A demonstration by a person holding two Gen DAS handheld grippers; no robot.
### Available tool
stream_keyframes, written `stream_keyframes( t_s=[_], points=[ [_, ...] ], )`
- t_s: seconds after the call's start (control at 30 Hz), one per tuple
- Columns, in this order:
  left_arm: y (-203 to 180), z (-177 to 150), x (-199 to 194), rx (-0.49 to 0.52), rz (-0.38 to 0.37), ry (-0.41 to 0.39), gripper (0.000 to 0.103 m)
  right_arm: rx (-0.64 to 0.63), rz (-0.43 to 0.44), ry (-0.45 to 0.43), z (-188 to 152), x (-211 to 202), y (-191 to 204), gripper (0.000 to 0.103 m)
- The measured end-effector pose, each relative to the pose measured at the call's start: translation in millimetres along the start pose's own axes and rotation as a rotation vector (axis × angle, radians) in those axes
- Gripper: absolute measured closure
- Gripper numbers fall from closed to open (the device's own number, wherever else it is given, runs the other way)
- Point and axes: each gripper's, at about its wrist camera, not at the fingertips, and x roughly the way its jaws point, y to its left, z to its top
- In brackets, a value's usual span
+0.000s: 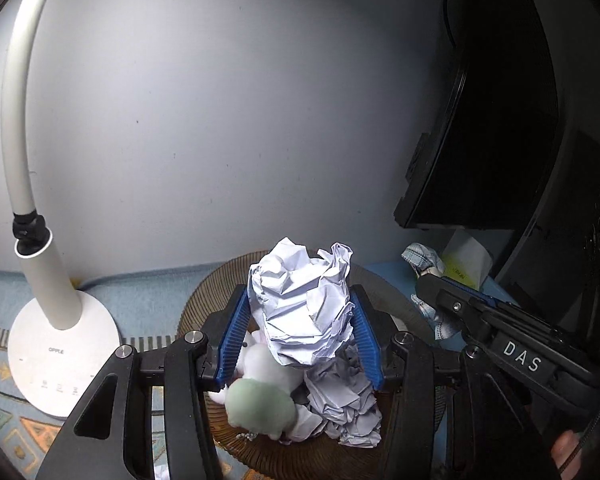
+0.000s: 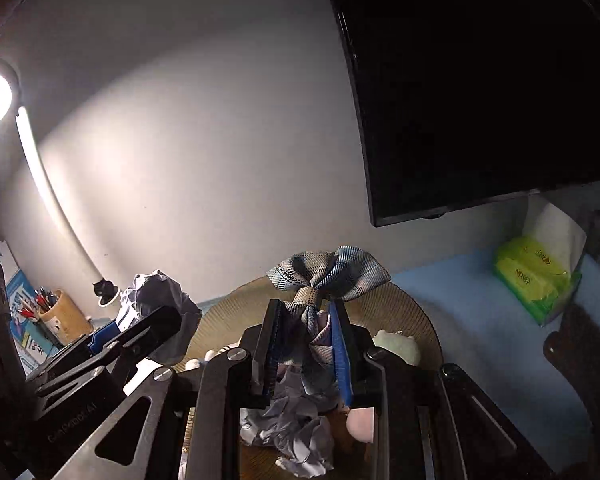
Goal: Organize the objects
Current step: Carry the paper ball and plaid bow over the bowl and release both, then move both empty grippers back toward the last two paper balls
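Left gripper (image 1: pixel 302 320): blue pads pressed on both sides of a crumpled paper ball (image 1: pixel 300 304), held above a round woven basket (image 1: pixel 204 296).

Right gripper (image 2: pixel 306 344): jaws drawn narrow, pinching a plaid cloth (image 2: pixel 326 276) whose bunched upper part fans out above the fingertips; it hangs over the same basket.

Basket contents: more crumpled paper (image 1: pixel 348 408); a pale green plush toy (image 1: pixel 256 404) beside it; a white plush piece just behind the green one.

Surroundings: white desk lamp (image 1: pixel 60 344) left of the basket, lit; dark monitor (image 2: pixel 480 80) on the right; green tissue pack (image 2: pixel 532 276) under the monitor; pen cup (image 2: pixel 64 316) far left.
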Motion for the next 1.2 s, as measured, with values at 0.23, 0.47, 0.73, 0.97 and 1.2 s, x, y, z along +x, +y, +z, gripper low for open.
stream_keyframes(
  t_s=[0.23, 0.47, 0.73, 0.97, 1.2],
  points=[
    [-4, -23, 28, 0.044, -0.027, 0.076, 0.045, 0.057, 0.015, 0.068, -12, 35, -24, 0.073],
    [8, -21, 13, -0.006, -0.046, 0.044, 0.015, 0.141, 0.058, 0.084, -15, 39, -43, 0.052],
    [3, -6, -38, 0.010, -0.018, -0.020, 0.015, 0.115, 0.091, 0.062, -8, 0, -24, 0.052],
    [42, -28, -142, -0.002, 0.094, -0.063, 0.005, 0.021, 0.191, 0.071, -28, -59, 19, 0.045],
    [135, -109, -177, -0.171, 0.298, 0.054, 0.001, -0.137, 0.272, 0.162, -121, -80, 76, 0.045]
  ],
)
